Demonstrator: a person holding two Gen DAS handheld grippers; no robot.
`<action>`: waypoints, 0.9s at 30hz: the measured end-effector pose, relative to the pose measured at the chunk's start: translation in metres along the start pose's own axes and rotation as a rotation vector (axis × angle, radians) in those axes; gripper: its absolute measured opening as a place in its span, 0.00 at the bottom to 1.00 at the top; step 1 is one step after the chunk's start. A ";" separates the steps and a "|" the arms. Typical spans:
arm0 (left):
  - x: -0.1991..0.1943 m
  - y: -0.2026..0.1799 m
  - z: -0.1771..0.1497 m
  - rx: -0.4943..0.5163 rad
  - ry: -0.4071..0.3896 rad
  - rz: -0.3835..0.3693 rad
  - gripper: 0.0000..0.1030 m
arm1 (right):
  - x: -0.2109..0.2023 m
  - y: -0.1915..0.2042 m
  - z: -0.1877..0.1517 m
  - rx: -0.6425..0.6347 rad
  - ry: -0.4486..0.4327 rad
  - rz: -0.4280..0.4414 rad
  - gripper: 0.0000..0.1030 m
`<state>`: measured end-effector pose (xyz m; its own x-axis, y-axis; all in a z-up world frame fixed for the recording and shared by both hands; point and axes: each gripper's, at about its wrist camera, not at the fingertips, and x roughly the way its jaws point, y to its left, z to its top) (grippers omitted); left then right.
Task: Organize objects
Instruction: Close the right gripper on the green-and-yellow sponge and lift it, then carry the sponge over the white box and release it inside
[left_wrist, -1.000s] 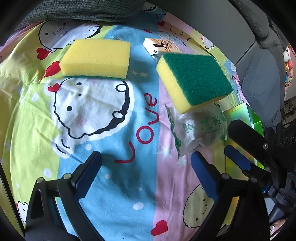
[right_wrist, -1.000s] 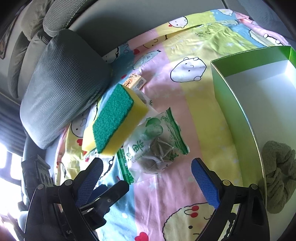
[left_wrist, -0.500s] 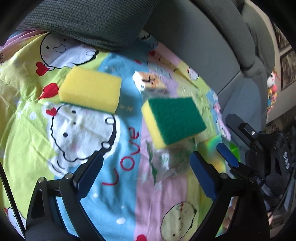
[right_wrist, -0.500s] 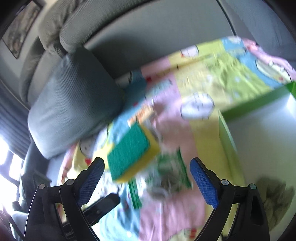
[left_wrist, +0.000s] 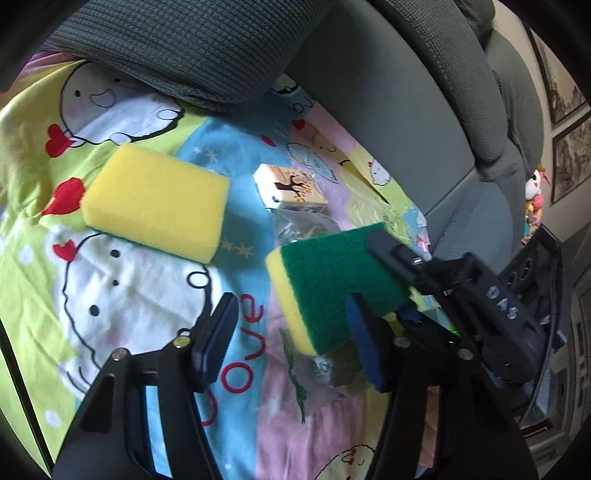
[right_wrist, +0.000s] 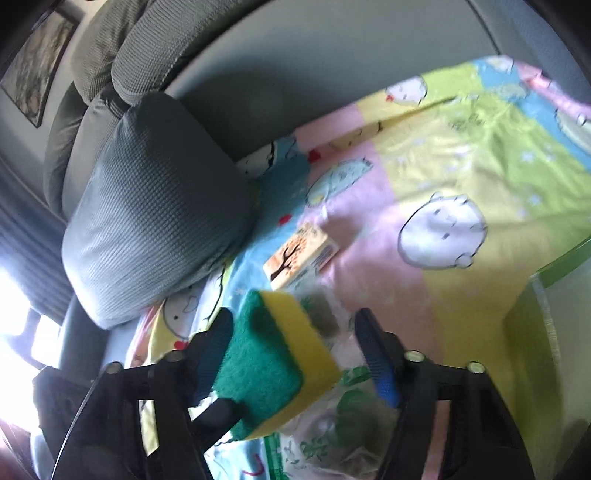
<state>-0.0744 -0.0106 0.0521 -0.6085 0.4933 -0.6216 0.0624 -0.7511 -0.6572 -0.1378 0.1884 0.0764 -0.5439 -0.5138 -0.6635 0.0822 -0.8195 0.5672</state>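
A green-topped yellow sponge (left_wrist: 332, 280) lies on a clear plastic packet (left_wrist: 325, 373). In the right wrist view the sponge (right_wrist: 273, 362) sits between the open jaws of my right gripper (right_wrist: 295, 350), against the left finger (right_wrist: 214, 343); the packet (right_wrist: 332, 435) lies under it. The right gripper (left_wrist: 399, 280) also shows in the left wrist view, one finger over the sponge's top. My left gripper (left_wrist: 288, 339) is open and empty above the sheet, just left of the sponge. A plain yellow sponge (left_wrist: 155, 206) and a small orange-printed box (left_wrist: 291, 188) lie further back.
A grey cushion (left_wrist: 184, 48) and the sofa back (right_wrist: 332, 74) border the cartoon bedsheet (left_wrist: 110, 295). The green rim of a box (right_wrist: 561, 266) shows at the right in the right wrist view. The small printed box (right_wrist: 299, 254) lies beyond the sponge.
Both grippers have moved forward and tilted up. The right gripper has come around the green-topped sponge, which now sits between its fingers. The left gripper's jaws look narrower than before.
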 end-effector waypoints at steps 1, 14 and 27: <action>0.001 -0.001 0.000 0.010 0.002 -0.021 0.48 | 0.002 0.000 -0.001 -0.010 0.009 0.000 0.52; -0.022 -0.029 -0.006 0.135 -0.051 -0.061 0.40 | -0.025 0.017 -0.009 -0.052 -0.018 0.027 0.50; -0.055 -0.080 -0.027 0.265 -0.099 -0.178 0.40 | -0.113 0.032 -0.029 -0.072 -0.154 -0.027 0.50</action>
<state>-0.0244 0.0341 0.1269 -0.6659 0.5921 -0.4538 -0.2520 -0.7511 -0.6102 -0.0493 0.2128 0.1553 -0.6681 -0.4511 -0.5917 0.1230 -0.8512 0.5101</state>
